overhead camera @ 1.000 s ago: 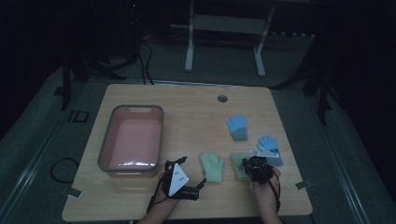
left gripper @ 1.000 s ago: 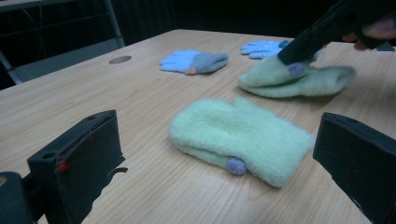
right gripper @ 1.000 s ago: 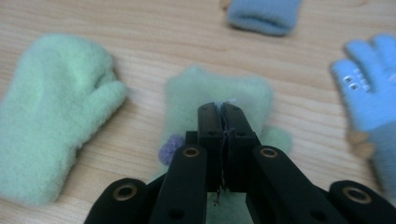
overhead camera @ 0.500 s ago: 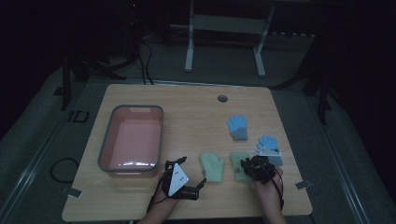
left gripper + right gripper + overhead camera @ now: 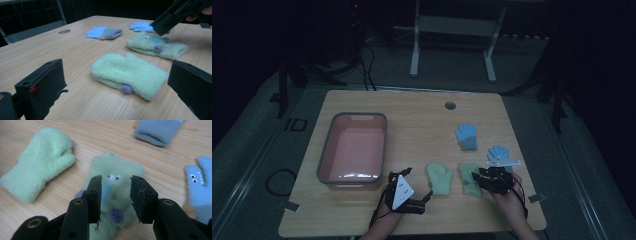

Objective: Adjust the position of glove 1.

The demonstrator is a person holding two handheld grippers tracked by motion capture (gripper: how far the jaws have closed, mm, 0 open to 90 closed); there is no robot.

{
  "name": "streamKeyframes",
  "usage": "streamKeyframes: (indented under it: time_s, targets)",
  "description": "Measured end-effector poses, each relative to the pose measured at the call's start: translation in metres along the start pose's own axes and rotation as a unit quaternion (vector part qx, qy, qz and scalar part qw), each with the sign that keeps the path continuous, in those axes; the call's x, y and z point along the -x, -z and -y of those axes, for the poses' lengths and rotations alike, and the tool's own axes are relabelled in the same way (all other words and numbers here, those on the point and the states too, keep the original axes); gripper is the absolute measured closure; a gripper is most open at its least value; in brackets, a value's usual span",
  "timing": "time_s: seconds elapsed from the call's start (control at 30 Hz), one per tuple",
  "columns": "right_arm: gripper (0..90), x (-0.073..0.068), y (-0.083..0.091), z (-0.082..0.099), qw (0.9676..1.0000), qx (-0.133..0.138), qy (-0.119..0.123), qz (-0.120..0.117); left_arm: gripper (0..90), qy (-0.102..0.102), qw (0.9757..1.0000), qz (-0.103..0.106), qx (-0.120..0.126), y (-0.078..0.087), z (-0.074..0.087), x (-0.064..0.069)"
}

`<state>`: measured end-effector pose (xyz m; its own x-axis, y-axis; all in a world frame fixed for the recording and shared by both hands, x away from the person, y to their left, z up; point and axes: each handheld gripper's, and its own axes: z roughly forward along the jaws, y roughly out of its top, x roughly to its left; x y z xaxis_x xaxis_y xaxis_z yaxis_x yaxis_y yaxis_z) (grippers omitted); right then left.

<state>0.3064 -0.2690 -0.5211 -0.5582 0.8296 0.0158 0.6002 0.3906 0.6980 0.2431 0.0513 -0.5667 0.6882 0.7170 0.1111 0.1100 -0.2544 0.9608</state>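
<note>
My right fingers (image 5: 116, 197) have just been opening and stand released over the green face mitten (image 5: 117, 170), which lies on the tabletop (image 5: 100, 135) straight beneath them, its length running away from me. My left fingers (image 5: 117, 87) hang open, farther from it.

The dark floor mat (image 5: 272, 135) left of the light wooden counter (image 5: 422, 115) bears pale letters reading "ID". No other text, label or number is legible.
</note>
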Motion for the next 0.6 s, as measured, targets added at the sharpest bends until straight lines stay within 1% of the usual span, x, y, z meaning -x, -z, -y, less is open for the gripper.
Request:
streamKeyframes:
  time_s: [0.13, 0.17, 0.27, 0.33, 0.37, 0.4, 0.43, 0.53, 0.6]
  targets:
    - [61.4, -0.004, -0.006, 0.006, 1.0, 0.001, -0.006, 0.001, 1.3, 0.001, 1.0, 0.0, 0.0, 0.0, 0.0, 0.0]
    - [60.7, -0.005, -0.009, 0.008, 1.0, 0.0, -0.004, 0.004, 1.3, 0.001, 1.0, 0.0, 0.0, 0.0, 0.0, 0.0]
    - [59.8, -0.009, -0.016, 0.014, 0.9998, -0.013, 0.002, 0.015, 1.3, 0.0, 1.0, 0.0, 0.0, 0.0, 0.0, 0.0]
    - [60.8, -0.012, -0.018, 0.018, 0.9996, -0.006, 0.008, 0.026, 1.3, 0.001, 1.0, 0.0, 0.0, 0.0, 0.0, 0.0]
    - [61.8, -0.014, -0.018, 0.019, 0.9993, -0.001, 0.015, 0.034, 1.3, 0.001, 1.0, 0.0, 0.0, 0.0, 0.0, 0.0]
    - [64.2, -0.016, -0.019, 0.021, 0.999, 0.004, 0.019, 0.041, 1.3, 0.001, 1.0, 0.0, 0.0, 0.0, 0.0, 0.0]
    - [68.1, -0.017, -0.019, 0.022, 0.9989, 0.009, 0.015, 0.043, 1.3, 0.001, 1.0, 0.0, 0.0, 0.0, 0.0, 0.0]
    - [77.7, -0.022, -0.02, 0.023, 0.9984, 0.012, 0.019, 0.051, 1.3, 0.001, 1.0, -0.001, 0.0, 0.0, 0.0, 0.0]
    - [80.5, -0.024, -0.02, 0.023, 0.9979, 0.012, 0.024, 0.059, 1.3, 0.001, 1.0, 0.0, 0.0, 0.0, 0.0, 0.0]
